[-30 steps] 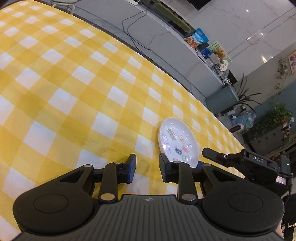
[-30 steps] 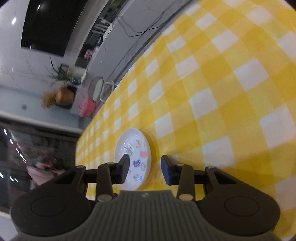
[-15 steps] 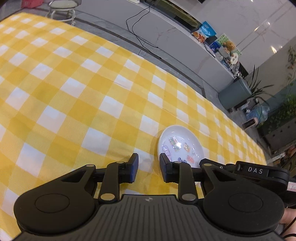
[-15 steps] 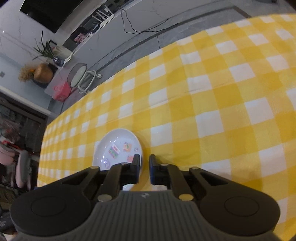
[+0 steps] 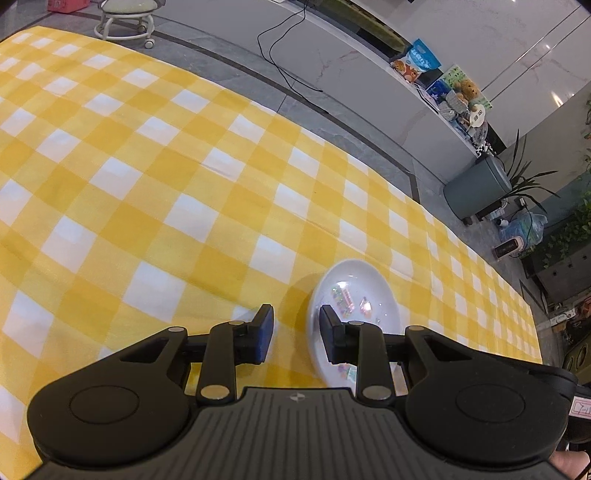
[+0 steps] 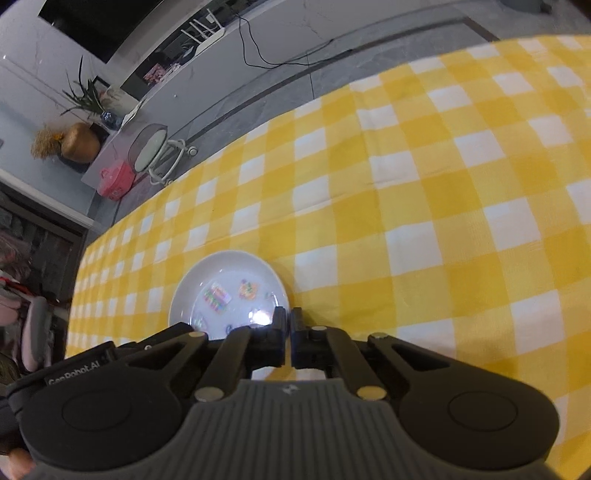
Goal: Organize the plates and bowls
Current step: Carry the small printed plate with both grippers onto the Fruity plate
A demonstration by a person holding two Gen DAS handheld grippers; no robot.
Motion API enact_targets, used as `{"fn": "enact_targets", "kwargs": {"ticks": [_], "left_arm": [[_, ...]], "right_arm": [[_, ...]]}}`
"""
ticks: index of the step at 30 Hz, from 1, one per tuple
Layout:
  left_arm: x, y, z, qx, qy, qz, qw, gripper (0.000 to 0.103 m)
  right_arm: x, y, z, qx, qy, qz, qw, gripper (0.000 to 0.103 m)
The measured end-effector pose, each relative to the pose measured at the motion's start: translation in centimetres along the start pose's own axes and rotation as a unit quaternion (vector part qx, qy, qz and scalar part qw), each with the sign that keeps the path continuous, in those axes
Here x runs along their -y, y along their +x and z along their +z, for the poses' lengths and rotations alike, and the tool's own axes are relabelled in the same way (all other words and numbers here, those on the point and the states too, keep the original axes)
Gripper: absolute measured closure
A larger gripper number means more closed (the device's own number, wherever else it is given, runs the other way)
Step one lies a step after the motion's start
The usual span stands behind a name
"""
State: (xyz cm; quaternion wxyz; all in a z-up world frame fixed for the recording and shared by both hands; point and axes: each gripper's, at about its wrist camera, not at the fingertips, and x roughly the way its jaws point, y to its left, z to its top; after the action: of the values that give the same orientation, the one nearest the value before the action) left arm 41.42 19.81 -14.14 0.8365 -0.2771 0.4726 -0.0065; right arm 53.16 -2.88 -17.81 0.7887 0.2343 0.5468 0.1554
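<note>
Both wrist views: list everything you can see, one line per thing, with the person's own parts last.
plate: one, white with small colourful pictures, on the tablecloth at the near edge
tablecloth: one, yellow and white check, covering the table
stool: one, white on casters, on the floor beyond the table
pink box: one, on the floor by the stool
snack bags and teddy bear: several, blue and brown, on the white counter
potted plants: a few, green, by the wall
left claw: black, open, its right finger over the plate's rim
right claw: black, shut on the plate's rim
</note>
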Motion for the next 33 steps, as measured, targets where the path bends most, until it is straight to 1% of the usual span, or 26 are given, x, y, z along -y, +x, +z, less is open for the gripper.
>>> {"fn": "enact_targets", "kwargs": {"ticks": [2, 3, 4, 7, 9, 10, 11, 12, 14, 15, 17, 19, 21, 24, 26, 29, 31, 33], "left_arm": [[0.4, 0.1, -0.2, 0.005, 0.01, 0.006, 0.9999, 0.071], [0.6, 0.1, -0.4, 0.003, 0.021, 0.001, 0.9998, 0.082], [0.6, 0.4, -0.5, -0.017, 0.023, -0.016, 0.9995, 0.087], [0.3, 0.3, -0.7, -0.015, 0.005, -0.021, 0.9997, 0.089], [-0.3, 0.1, -0.8, -0.018, -0.019, -0.034, 0.9991, 0.093], [-0.5, -0.2, -0.8, -0.02, -0.028, -0.043, 0.9985, 0.095], [-0.4, -0.5, -0.8, -0.021, -0.027, -0.05, 0.9982, 0.096], [-0.1, -0.9, -0.8, -0.023, -0.016, -0.049, 0.9984, 0.096], [1.0, -1.5, -1.0, -0.033, 0.017, -0.039, 0.9985, 0.096], [1.4, -1.8, -1.1, -0.041, 0.024, -0.04, 0.9981, 0.096], [2.2, -2.6, -1.4, -0.042, 0.03, -0.043, 0.9977, 0.096], [3.0, -3.6, -1.8, -0.043, 0.038, -0.041, 0.9975, 0.096], [3.9, -4.7, -2.5, -0.048, 0.042, -0.053, 0.9965, 0.096], [6.4, -6.7, -3.8, -0.057, 0.087, -0.071, 0.992, 0.096], [8.4, -7.7, -4.9, -0.063, 0.118, -0.065, 0.9889, 0.096], [11.7, -9.5, -7.1, -0.052, 0.175, -0.06, 0.9814, 0.096], [13.4, -11.0, -8.7, -0.042, 0.195, -0.069, 0.9775, 0.096], [14.8, -12.3, -10.2, -0.04, 0.204, -0.076, 0.9752, 0.096]], "right_arm": [[0.2, 0.0, -0.1, 0.004, -0.007, 0.006, 1.0, 0.103], [0.2, 0.0, -0.2, 0.007, -0.015, 0.007, 1.0, 0.103], [0.1, 0.0, -0.4, 0.011, -0.023, 0.007, 1.0, 0.103], [0.0, -0.1, -0.9, 0.021, -0.041, 0.003, 0.999, 0.103], [0.4, -0.2, -1.2, 0.028, -0.052, 0.015, 0.998, 0.103], [1.0, -0.2, -1.2, 0.028, -0.042, 0.027, 0.998, 0.103], [1.9, -0.3, -1.2, 0.024, -0.014, 0.044, 0.999, 0.103], [2.9, -0.4, -1.2, 0.016, 0.025, 0.064, 0.998, 0.101], [4.8, -0.4, -1.4, -0.005, 0.095, 0.096, 0.991, 0.101], [5.3, -0.6, -1.6, -0.006, 0.109, 0.102, 0.989, 0.101], [5.4, -1.6, -1.9, 0.002, 0.091, 0.108, 0.99, 0.101], [5.2, -3.2, -2.2, 0.011, 0.065, 0.116, 0.991, 0.101], [5.6, -5.8, -3.2, 0.033, 0.064, 0.133, 0.988, 0.101], [6.5, -9.6, -4.3, 0.048, 0.061, 0.142, 0.987, 0.101], [7.2, -11.9, -5.1, 0.046, 0.067, 0.136, 0.987, 0.101], [7.1, -15.5, -6.2, 0.051, 0.045, 0.11, 0.992, 0.101], [7.6, -18.2, -7.7, 0.065, 0.038, 0.104, 0.992, 0.101], [8.6, -20.6, -9.5, 0.067, 0.054, 0.106, 0.991, 0.101]]}}
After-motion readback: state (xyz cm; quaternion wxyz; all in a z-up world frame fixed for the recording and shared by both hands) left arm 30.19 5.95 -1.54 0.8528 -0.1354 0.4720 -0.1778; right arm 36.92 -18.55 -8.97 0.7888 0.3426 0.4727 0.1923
